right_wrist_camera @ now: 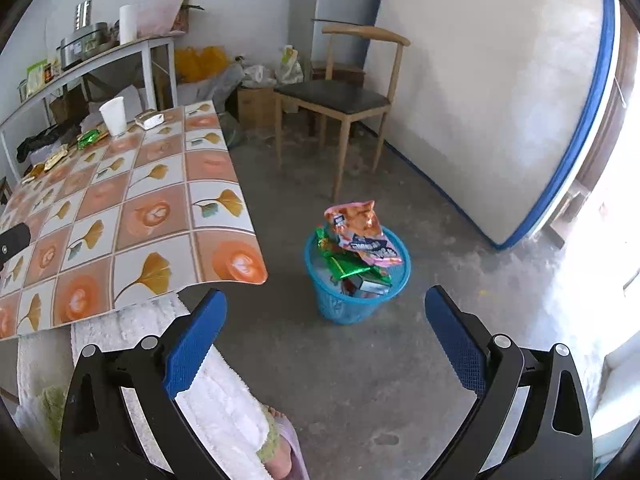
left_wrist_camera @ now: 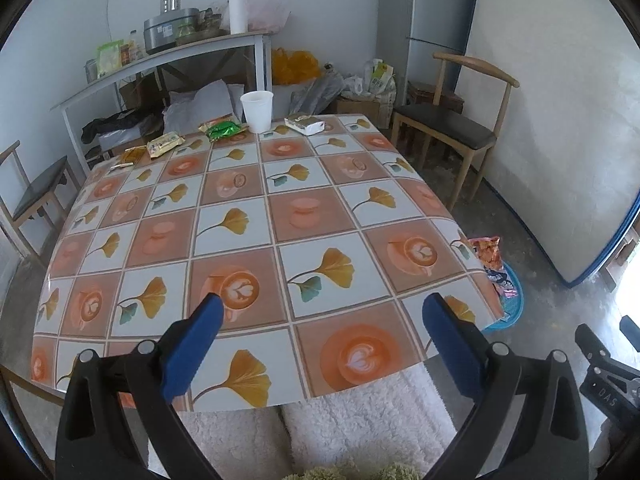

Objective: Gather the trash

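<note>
We hold both tools apart and empty: the left tool (left_wrist_camera: 320,312) hangs with its blue pads spread wide over the near edge of the surface (left_wrist_camera: 304,216), and the right tool (right_wrist_camera: 322,306) is just as wide above the floor, aimed toward the blue basket (right_wrist_camera: 352,304).

The basket stands on the concrete floor, near the corner of the surface, already heaped with wrappers; a pink snack bag (right_wrist_camera: 360,232) sticks up out of it and looks liable to slide off if we pile more on top.

What is left lies in a row along the far edge of the surface. The white paper cup (left_wrist_camera: 257,110) is the biggest piece: upright, light, thin-walled, so we would pinch it low on the wall and gently, or it will crush or tip. Just beside it on one side is a pale silver packet (left_wrist_camera: 306,124), on the other a crumpled green foil wrapper (left_wrist_camera: 224,130); both should be featherlight, slick and soft, best taken by a raised fold. Further left lie a yellow packet (left_wrist_camera: 165,145) and small flat orange sachets (left_wrist_camera: 132,156), the hardest to lift off the glossy tiled cloth.

Around us are wooden chairs, a cluttered grey shelf and a fridge.
</note>
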`<act>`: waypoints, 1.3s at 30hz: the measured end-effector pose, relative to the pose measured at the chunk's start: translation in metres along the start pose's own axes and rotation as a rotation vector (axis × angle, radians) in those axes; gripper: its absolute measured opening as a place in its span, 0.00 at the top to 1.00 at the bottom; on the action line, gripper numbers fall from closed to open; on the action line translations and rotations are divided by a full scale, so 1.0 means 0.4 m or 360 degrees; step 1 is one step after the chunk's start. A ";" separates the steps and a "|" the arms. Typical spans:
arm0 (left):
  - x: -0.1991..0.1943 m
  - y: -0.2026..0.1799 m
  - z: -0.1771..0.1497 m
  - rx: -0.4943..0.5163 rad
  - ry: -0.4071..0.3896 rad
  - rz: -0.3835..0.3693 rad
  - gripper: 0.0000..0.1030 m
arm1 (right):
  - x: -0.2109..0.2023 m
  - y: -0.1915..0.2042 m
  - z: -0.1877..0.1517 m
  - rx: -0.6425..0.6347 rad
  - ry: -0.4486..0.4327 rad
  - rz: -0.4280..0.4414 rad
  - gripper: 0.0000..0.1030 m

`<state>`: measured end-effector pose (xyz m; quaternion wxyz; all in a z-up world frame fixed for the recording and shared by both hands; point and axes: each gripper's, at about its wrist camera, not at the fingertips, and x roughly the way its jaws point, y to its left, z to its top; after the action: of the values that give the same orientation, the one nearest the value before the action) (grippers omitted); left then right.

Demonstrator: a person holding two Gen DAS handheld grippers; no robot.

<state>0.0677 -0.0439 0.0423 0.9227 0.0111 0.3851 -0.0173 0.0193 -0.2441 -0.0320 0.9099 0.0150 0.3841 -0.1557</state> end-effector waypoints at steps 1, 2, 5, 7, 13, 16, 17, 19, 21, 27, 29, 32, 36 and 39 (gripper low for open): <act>-0.001 -0.005 0.000 0.0005 0.0001 0.0004 0.05 | 0.001 -0.002 -0.001 0.0003 0.0002 -0.0001 0.07; -0.001 -0.007 0.000 0.0012 0.0003 0.0007 0.05 | 0.001 -0.004 -0.002 0.0005 0.0004 -0.0003 0.07; -0.001 -0.013 0.000 0.0032 0.0009 0.0012 0.05 | 0.001 -0.006 -0.003 0.0008 0.0008 0.0002 0.07; -0.003 -0.017 0.000 0.0041 0.0014 0.0012 0.05 | -0.001 -0.006 -0.004 0.0008 0.0005 0.0005 0.07; -0.007 -0.026 -0.001 0.0043 0.0016 0.0011 0.05 | -0.007 -0.001 -0.005 -0.0003 -0.0010 0.0023 0.07; -0.006 -0.026 0.001 0.0040 0.0017 0.0008 0.05 | -0.010 0.003 -0.005 -0.0011 -0.0010 0.0033 0.07; -0.006 -0.025 0.001 0.0038 0.0016 0.0009 0.05 | -0.011 0.003 -0.002 -0.0015 -0.0009 0.0036 0.07; -0.008 -0.026 0.001 0.0041 0.0006 0.0019 0.05 | -0.013 0.006 0.000 -0.0020 -0.0011 0.0040 0.07; -0.012 -0.029 0.002 0.0037 0.0002 0.0027 0.05 | -0.016 0.006 0.003 -0.0022 -0.0016 0.0048 0.07; -0.021 -0.025 0.009 0.0011 -0.0010 0.0045 0.05 | -0.026 0.016 0.013 -0.0046 -0.0042 0.0058 0.07; -0.022 -0.022 0.011 0.0006 -0.0011 0.0046 0.05 | -0.028 0.017 0.017 -0.0050 -0.0045 0.0063 0.07; -0.021 -0.020 0.012 0.0005 -0.0009 0.0045 0.05 | -0.032 0.020 0.020 -0.0053 -0.0050 0.0062 0.07; -0.022 -0.020 0.012 0.0008 -0.0009 0.0043 0.05 | -0.032 0.021 0.020 -0.0052 -0.0048 0.0064 0.07; -0.019 -0.016 0.013 0.0007 -0.0005 0.0037 0.05 | -0.034 0.022 0.022 -0.0055 -0.0050 0.0061 0.07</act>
<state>0.0658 -0.0503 0.0512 0.9234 0.0174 0.3833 -0.0074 0.0191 -0.2334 -0.0173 0.9188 0.0043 0.3719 -0.1318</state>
